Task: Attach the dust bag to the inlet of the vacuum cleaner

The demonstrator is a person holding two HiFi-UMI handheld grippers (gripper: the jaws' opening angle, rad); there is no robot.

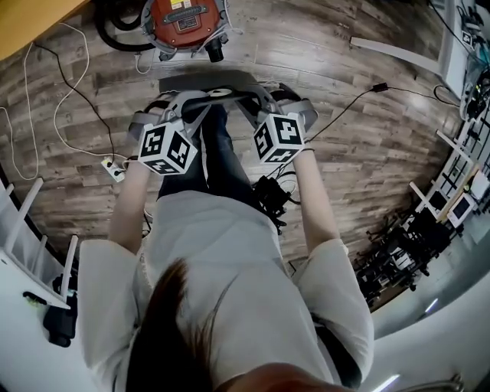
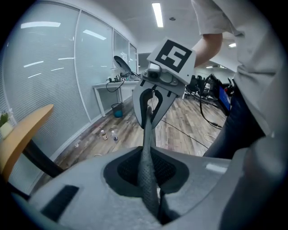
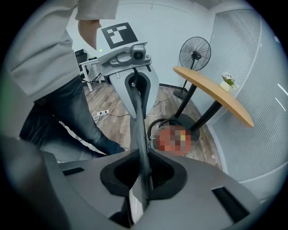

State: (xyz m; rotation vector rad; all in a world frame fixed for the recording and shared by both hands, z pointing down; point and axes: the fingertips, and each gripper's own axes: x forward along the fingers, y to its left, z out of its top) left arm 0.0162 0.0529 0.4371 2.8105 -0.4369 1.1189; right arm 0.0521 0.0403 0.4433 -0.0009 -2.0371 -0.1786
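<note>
Person standing, seen from above in the head view, with one gripper in each hand held out in front at about the same height. The left gripper [image 2: 150,188] is closed on the dust bag [image 2: 146,148]: a grey mesh-textured strip of it runs edge-on out of the pinched jaws and away to the other gripper. The right gripper [image 3: 141,179] is also clamped on the bag, dark fabric squeezed between its jaws, with a pale flat edge [image 3: 134,200] showing just beside the fabric at the near end. The two grippers face each other, so each gripper view shows the opposite one with its marker cube [image 2: 173,56] on top. The bag is stretched between them, off the floor [image 1: 344,145].

The vacuum cleaner [image 1: 186,19] is a red-orange canister standing on the wood floor at the far side, slightly left of the grippers and well apart from the bag. Its black hose [image 1: 115,34] loops at its left. Cannot tell where the inlet is.

A white power strip [image 1: 113,170] lies on the floor to the person's left, with a white cable running off it. A round wooden table [image 3: 211,92] stands near the vacuum cleaner, and a standing fan [image 3: 195,54] is farther back by the wall.
</note>
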